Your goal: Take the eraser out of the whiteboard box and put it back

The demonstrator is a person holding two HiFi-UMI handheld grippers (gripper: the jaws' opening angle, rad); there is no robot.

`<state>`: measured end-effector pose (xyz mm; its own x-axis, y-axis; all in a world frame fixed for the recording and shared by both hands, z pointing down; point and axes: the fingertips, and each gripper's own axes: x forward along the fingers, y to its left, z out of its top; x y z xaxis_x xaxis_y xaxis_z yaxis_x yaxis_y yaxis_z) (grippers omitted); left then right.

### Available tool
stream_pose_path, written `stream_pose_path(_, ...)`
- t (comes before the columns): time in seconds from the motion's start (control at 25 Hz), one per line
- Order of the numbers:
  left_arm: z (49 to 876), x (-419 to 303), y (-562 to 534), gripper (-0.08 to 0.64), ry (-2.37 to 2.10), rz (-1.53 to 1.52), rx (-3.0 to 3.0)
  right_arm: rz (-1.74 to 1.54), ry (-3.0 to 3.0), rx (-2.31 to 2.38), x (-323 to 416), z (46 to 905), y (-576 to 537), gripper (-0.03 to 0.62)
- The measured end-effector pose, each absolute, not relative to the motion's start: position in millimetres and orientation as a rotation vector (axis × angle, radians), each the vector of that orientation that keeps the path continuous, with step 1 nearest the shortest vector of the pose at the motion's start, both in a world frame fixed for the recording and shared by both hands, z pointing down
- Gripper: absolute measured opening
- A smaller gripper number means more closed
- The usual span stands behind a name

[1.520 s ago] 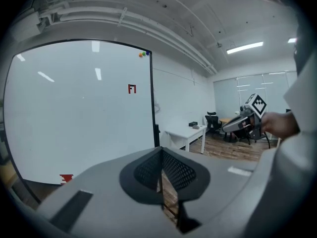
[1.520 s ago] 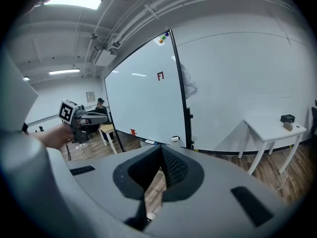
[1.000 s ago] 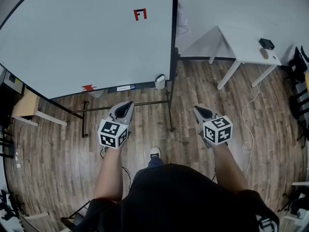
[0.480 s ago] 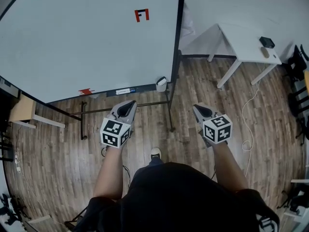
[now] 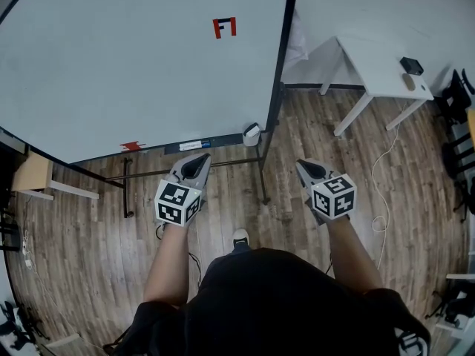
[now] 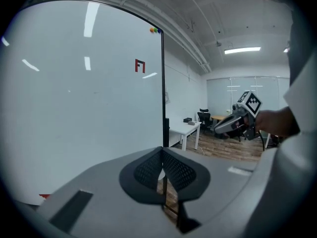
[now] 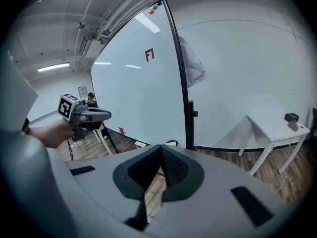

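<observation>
Closer now comes the whiteboard box (image 5: 251, 133), at the whiteboard's (image 5: 133, 58) lower right corner, far ahead between left tool (image 5: 199, 159) and right tool (image 5: 303, 165). Both are clenched empty, neither clearly nearer. The eraser is unseen, presumably inside.

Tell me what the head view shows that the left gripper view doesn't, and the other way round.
Only the head view: the person's shoe and the marker cube on the left gripper.
Only the left gripper view: the ceiling light, small coloured dots at the board's top corner, and that gripper's jaws close up, shut with nothing held.
Both: the whiteboard, its red mark, the white table and the right gripper.
</observation>
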<state>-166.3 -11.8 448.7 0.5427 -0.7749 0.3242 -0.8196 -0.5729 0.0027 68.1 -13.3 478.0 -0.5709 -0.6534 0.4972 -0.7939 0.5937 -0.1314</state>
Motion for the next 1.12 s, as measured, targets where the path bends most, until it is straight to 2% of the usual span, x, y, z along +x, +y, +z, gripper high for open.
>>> stream_pose_path(1.12, 461, -203, -104, 0.012, -1.223, 0.414, 2.686, 0.493, -2.359, 1.234, 13, 477, -84, -0.006)
